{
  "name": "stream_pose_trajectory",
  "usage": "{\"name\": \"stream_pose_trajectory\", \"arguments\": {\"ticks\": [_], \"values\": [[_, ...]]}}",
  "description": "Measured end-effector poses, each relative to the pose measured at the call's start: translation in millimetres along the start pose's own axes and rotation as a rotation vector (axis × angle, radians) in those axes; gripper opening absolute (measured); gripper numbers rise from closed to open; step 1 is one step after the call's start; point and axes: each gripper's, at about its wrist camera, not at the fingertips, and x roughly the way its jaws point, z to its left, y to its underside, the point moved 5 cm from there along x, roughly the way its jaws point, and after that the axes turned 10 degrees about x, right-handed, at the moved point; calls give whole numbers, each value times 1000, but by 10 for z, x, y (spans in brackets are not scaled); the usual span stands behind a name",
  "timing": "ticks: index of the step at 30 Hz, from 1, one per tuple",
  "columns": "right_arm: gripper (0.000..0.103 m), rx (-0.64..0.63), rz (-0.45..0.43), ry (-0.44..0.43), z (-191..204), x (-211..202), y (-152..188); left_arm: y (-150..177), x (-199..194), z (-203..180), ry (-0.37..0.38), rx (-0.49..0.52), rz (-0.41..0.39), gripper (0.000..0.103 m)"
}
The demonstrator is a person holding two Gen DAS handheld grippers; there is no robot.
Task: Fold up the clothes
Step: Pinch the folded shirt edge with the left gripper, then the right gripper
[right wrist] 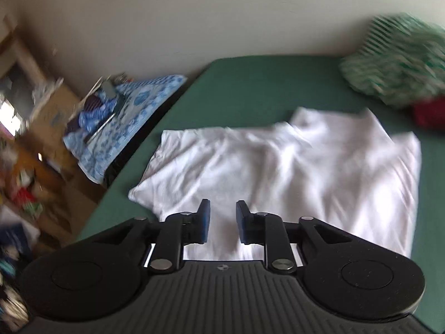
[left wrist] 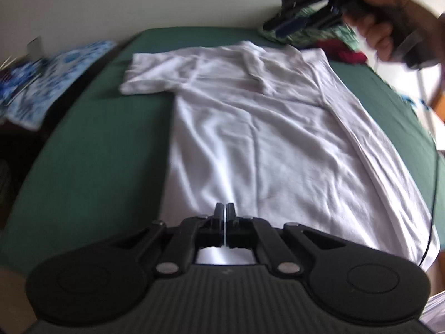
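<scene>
Now the white T-shirt (left wrist: 250,117) lies spread on the green bed (left wrist: 91,139). Left hand-held gripper (left wrist: 224,208) is fully closed, gripping nothing. Right hand-held gripper (right wrist: 222,211) hangs slightly parted and empty above the shirt.

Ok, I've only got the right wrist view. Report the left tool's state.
Observer: The left tool is shut, over the near hem of the white shirt. I can't tell whether it pinches cloth.
Operator: Now describe the shirt's right edge.
Observer: A black cable runs past its near corner.
Operator: Tell me where my hand is.
Observer: The hand holds the right tool up near the green striped pile.
</scene>
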Motion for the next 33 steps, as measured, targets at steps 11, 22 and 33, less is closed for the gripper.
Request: {"name": "stream_pose_trajectory", "arguments": {"ticks": [11,22,33], "values": [[39,-232,58,37,1210,1400,-308,-271,97,465,-30,-1,-50,29],[42,-259,110,295,1467,2409,-692,-1162,1195,1627,51,-389,-130,34],[45,-285,145,433,1576,2645,-760,-1152,1400,1800,56,-418,-130,46]]}}
